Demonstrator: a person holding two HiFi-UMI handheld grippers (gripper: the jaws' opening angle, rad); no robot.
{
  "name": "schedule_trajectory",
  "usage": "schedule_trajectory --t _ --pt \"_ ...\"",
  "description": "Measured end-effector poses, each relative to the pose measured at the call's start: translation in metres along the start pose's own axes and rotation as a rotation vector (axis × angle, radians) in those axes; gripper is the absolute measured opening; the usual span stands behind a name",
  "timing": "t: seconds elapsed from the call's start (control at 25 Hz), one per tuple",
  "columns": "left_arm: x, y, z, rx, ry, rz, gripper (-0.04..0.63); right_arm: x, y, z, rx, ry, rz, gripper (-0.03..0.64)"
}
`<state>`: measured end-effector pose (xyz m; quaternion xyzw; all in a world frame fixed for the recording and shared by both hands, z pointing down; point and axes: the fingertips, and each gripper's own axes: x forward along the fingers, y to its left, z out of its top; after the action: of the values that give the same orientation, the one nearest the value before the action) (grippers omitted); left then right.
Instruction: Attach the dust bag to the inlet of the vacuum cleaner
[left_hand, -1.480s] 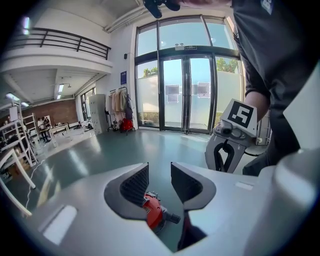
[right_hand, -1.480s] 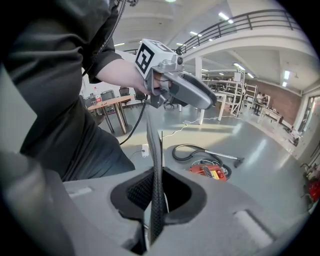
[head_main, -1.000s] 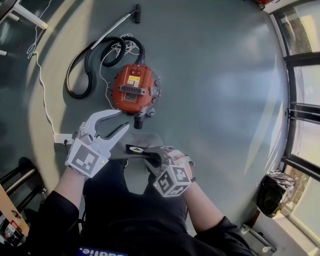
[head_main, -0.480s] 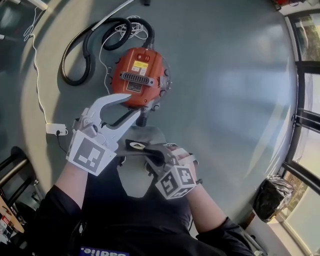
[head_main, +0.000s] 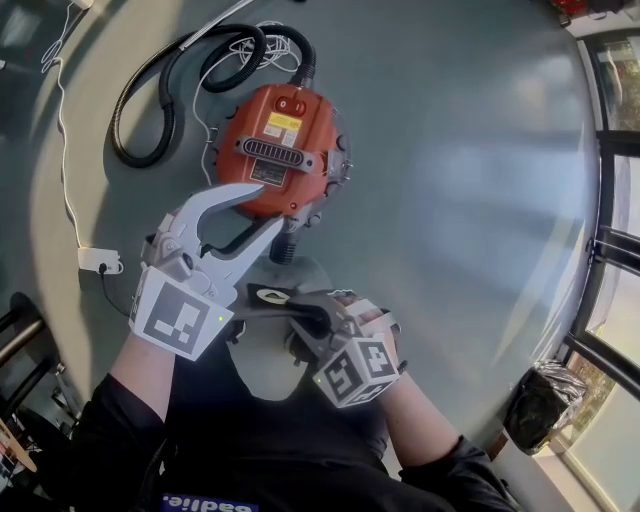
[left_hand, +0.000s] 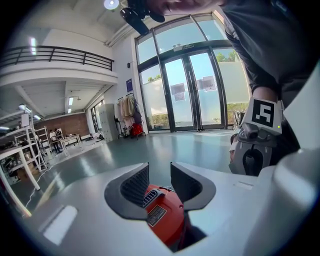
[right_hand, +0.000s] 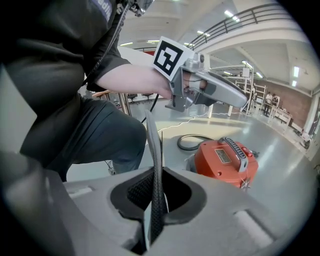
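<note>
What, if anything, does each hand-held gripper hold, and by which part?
The right hand-held gripper clamps the dust bag by its thin edge; left hand-held gripper holds nothing.

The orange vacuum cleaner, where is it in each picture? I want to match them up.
Head view: the vacuum cleaner sits in the upper middle, seen from above.
Left gripper view: it is at the bottom middle, only partly showing.
Right gripper view: it is right of the middle, seen from the side.
Shared landmark: the shiny grey floor it stands on.
</note>
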<state>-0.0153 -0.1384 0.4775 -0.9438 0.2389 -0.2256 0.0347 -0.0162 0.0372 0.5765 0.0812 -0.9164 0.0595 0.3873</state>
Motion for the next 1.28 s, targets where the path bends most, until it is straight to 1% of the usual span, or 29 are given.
schedule_trajectory --t 0.36,0.6,0.96,1.12,1.28 --pt "0.015 -0.001 -0.025 0.034 -0.061 0.023 0.152 0.031 -0.008 -0.026 0.016 0.003 0.007 0.015" --pt "0.022 -0.002 -0.052 0.045 -0.079 0.041 0.144 0.050 -0.010 -0.049 0.011 -0.005 -0.001 0.015" --pt "0.029 0.002 -0.071 0.080 -0.146 0.025 0.143 0.065 -0.017 -0.064 0.007 -0.022 0.009 0.015" --pt "0.032 0.013 -0.072 0.124 -0.167 0.018 0.143 0.070 -0.023 -0.064 0.005 -0.030 -0.001 0.015" --pt "0.042 0.019 -0.080 0.125 -0.185 -0.005 0.144 0.078 -0.024 -0.068 0.006 -0.049 -0.014 0.015"
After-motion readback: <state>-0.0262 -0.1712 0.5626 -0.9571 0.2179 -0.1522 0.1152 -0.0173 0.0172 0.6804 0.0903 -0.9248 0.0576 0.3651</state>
